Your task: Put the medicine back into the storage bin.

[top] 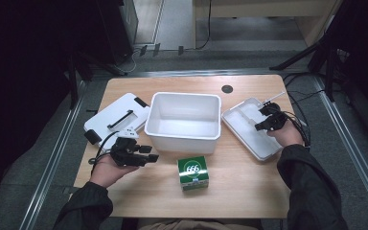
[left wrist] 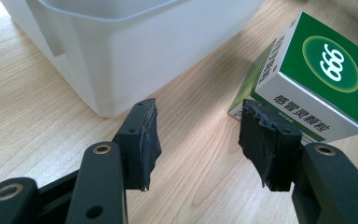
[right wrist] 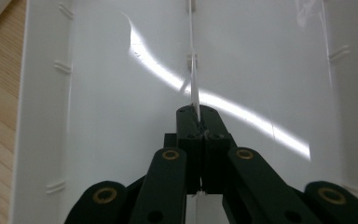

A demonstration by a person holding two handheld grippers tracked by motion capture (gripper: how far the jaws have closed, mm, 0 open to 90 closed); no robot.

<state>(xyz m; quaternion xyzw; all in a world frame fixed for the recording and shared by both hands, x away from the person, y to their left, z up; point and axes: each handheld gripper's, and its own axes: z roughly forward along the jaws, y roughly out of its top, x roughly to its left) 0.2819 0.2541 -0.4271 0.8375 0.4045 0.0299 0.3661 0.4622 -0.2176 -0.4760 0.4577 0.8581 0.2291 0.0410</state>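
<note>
Left gripper [left wrist: 198, 140] wide, lined up toward green medicine box [left wrist: 314, 77]; right gripper [right wrist: 199, 119] pinching thin clear strip [right wrist: 194, 79] above white tray [right wrist: 98, 116], likely lifting it.

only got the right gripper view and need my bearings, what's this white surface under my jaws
Observer: A shallow white tray on the table's right side; your right gripper, shut on a thin clear strip, is over its far end.
Operator: what's beside the tray
Observer: A deep white bin, at the middle of the table.
Operator: is the left gripper holding anything
Observer: No, the left gripper is open, with bare wood between its jaws.
Operator: anything near it
Observer: A green box marked 666 stands just beyond its jaws.
</note>
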